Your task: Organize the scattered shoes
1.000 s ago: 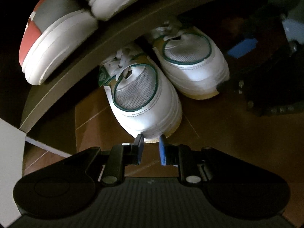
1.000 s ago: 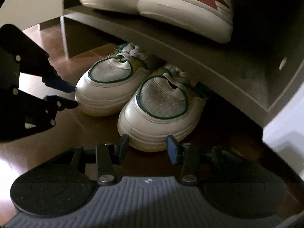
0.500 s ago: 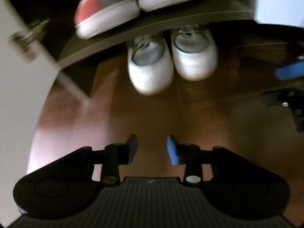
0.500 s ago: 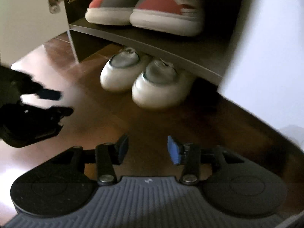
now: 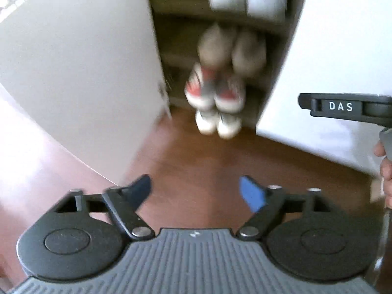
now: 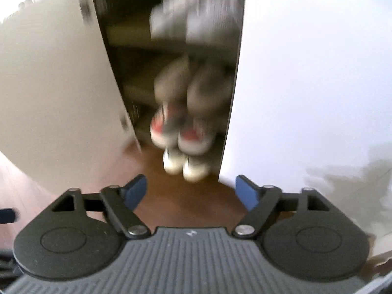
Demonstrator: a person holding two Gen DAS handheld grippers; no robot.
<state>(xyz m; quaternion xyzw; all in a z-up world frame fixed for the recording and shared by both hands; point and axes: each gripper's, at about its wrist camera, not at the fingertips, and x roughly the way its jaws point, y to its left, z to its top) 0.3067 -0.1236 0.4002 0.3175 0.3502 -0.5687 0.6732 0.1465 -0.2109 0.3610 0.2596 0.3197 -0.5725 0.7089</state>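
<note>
I have pulled both grippers back: my left gripper (image 5: pixel 196 193) and right gripper (image 6: pixel 191 191) are opening, empty. The white green-trimmed sneakers (image 5: pixel 218 123) now sit paired under the dark cabinet's lowest shelf (image 5: pixel 178 101), so this pair looks done.

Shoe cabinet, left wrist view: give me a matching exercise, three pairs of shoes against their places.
Things:
1. red and grey pair
2. white pair with pale toes
3. beige pair

Places:
A. on the wooden floor at the cabinet's foot
B. on the lowest shelf, just above the floor
C. on the shelf above the red and grey shoes

Pairs: 1-B, 2-A, 3-C
</note>
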